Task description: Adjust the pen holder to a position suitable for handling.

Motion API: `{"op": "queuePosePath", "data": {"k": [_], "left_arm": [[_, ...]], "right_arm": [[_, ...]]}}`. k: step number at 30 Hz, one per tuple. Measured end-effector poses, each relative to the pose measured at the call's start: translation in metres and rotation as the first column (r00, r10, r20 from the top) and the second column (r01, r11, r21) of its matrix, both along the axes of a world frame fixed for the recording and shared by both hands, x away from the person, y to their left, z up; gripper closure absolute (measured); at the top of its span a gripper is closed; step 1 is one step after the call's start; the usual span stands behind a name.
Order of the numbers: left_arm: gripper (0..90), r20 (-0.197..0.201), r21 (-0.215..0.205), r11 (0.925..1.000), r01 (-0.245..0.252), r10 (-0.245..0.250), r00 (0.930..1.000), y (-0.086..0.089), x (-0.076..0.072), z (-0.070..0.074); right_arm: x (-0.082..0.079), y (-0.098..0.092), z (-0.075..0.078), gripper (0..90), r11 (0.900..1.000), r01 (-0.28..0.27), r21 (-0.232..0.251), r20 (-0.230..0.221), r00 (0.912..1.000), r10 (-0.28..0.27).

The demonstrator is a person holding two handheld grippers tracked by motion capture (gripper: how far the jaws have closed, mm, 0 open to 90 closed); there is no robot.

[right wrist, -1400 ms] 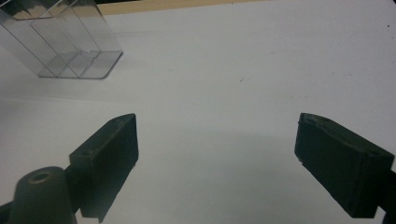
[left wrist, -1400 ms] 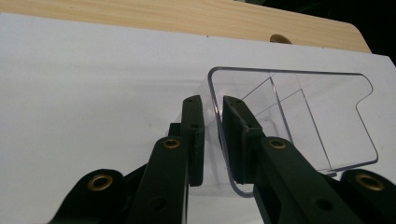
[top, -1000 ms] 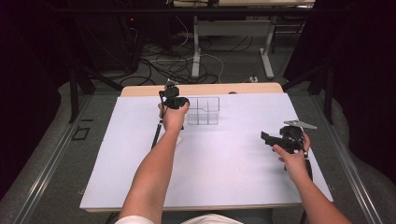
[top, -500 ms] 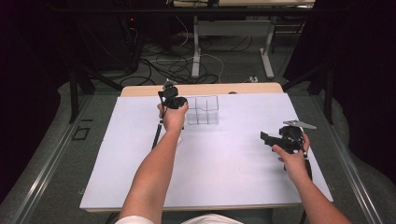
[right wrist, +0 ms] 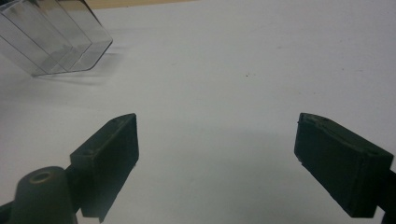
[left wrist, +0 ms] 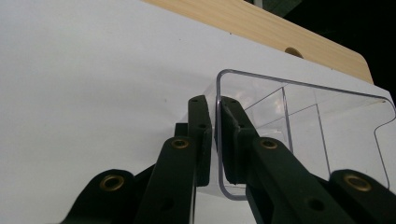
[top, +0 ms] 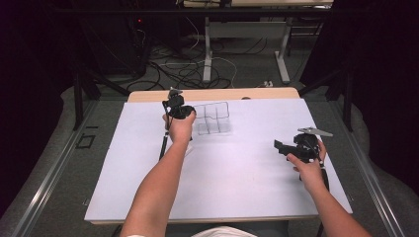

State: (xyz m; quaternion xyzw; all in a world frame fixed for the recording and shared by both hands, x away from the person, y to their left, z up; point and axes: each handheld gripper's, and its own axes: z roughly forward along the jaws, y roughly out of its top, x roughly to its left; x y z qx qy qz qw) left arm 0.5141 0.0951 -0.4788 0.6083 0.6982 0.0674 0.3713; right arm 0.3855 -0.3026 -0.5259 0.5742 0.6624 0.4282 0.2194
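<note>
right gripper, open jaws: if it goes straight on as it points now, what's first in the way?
Probably nothing soon: ahead of the right gripper lies bare white table cover. The clear divided box sits off to the side of that line; depth is uncertain.

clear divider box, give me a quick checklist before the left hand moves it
1. Left tongs shut on the wall of the clear divider box: ok, one jaw outside and one inside the wall.
2. Grip depth: ok, the wall sits well down between the pads.
3. Box empty, nothing to spill: ok, compartments look bare.
4. Box level on the white table cover: cannot tell, its underside is hidden.
5. Right tongs out of the way: ok, open and apart from the box, over bare cover.
6. Path toward the person free: ok, no objects on the cover there.
</note>
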Motion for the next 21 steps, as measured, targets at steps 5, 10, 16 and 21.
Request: {"op": "queuePosePath", "data": {"k": [5, 10, 16, 21], "left_arm": [[84.1, 0.001, -0.025, 0.9997, 0.002, -0.002, 1.0, 0.004, -0.013, 0.005], [84.1, 0.0, -0.035, 0.9993, 0.012, -0.012, 0.9999, 0.006, -0.026, 0.011], [84.1, -0.013, -0.054, 0.9982, 0.027, -0.027, 0.9995, 0.007, -0.038, 0.013], [84.1, -0.022, -0.042, 0.9984, 0.04, -0.041, 0.9989, 0.008, -0.053, 0.014]], "right_arm": [[0.0, 0.001, 0.0, 13.1, 1.0, -0.001, -0.001, -0.002, 1.0, 0.001], [0.0, 0.002, 0.0, 13.1, 1.0, -0.002, -0.001, -0.003, 1.0, 0.002], [-0.001, 0.003, 0.001, 13.1, 1.0, -0.01, -0.005, 0.003, 0.9999, 0.01], [-0.001, 0.004, 0.0, 13.1, 1.0, -0.012, -0.008, 0.002, 0.9999, 0.012]]}}
